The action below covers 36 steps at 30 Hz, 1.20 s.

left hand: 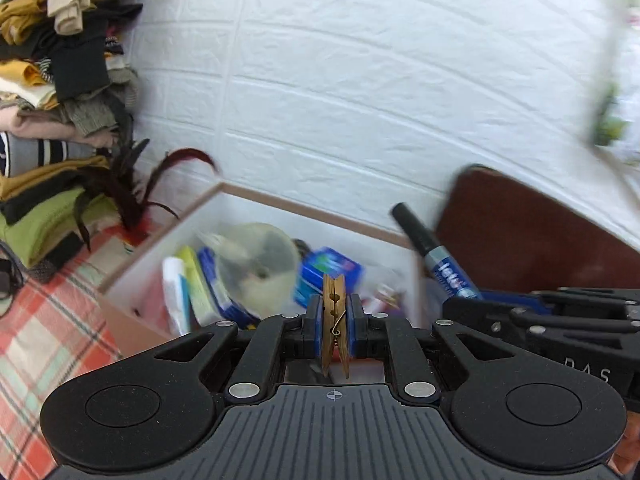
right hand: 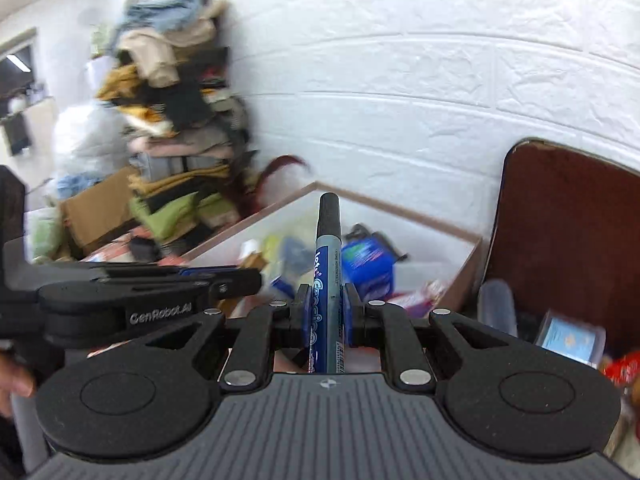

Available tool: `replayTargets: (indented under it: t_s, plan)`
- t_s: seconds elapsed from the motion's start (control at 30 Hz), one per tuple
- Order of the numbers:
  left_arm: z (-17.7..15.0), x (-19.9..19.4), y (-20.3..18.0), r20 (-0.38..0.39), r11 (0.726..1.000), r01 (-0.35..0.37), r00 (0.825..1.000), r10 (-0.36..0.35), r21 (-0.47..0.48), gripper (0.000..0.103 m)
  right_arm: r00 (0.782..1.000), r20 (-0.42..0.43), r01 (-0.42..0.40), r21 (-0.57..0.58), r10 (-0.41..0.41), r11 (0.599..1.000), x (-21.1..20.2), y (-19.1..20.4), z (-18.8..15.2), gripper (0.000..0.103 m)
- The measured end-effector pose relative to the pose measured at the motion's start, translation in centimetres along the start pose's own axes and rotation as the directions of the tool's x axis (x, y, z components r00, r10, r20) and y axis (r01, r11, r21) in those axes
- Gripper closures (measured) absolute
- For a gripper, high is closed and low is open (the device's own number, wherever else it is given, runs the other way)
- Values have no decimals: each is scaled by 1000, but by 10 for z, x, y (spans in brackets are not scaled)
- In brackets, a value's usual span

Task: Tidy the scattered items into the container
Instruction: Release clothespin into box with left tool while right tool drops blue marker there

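Against the white brick wall: container (left hand: 168, 236), white inside with a tan rim, is sitting open and already holding blurred packets.
Left hand-held gripper (left hand: 335, 312): is pinching a wooden clothespin (left hand: 334, 300), brown with a wire spring, upright above the container's near edge.
Right hand-held gripper (right hand: 327, 312): is clamping a blue marker (right hand: 329, 276) with a black cap, pointing forward over the container.

L gripper (left hand: 335, 312) points down a bit, jaws closed tight on a wooden clothespin (left hand: 334, 320). R gripper (right hand: 327, 312) is just beside it, same tilt, jaws clamped on a blue marker (right hand: 328, 280). Both tips are close together.
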<state>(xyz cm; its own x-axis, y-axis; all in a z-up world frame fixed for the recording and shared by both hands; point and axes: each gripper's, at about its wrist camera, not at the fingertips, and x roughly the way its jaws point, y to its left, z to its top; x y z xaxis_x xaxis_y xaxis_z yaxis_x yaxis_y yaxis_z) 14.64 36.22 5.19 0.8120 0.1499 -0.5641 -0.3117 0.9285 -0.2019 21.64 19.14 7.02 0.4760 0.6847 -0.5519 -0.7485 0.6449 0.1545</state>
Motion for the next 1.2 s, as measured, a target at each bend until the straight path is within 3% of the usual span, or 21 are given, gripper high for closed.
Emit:
replayTargets:
  t_s: [0.37, 0.4, 0.43, 0.47, 0.5, 0.87, 1.2]
  plan:
    - [-3, 75, 27, -107, 1000, -17, 994, 14, -26, 94, 992, -55, 115, 86, -111, 990, 88, -33, 3, 85]
    - [-2, 78, 28, -114, 999, -18, 993, 15, -27, 71, 992, -49, 123, 94, -118, 988, 93, -36, 3, 85]
    - [-2, 81, 29, -119, 999, -21, 993, 18, -28, 62, 991, -42, 131, 88, -128, 987, 94, -36, 1, 82]
    - [-3, 81, 30, -117, 999, -27, 993, 23, -32, 27, 990, -36, 140, 83, -138, 987, 95, -37, -1, 63]
    - [-4, 80, 31, -106, 999, -32, 994, 28, -39, 13, 989, -29, 149, 78, -147, 986, 96, -37, -2, 51]
    - [-16, 75, 29, -121, 998, -52, 992, 47, -44, 14, 989, -50, 137, 25, -136, 990, 84, -31, -21, 54]
    - [-17, 45, 12, -110, 999, -48, 993, 45, -25, 14, 992, -26, 121, 26, -120, 992, 54, -28, -22, 54]
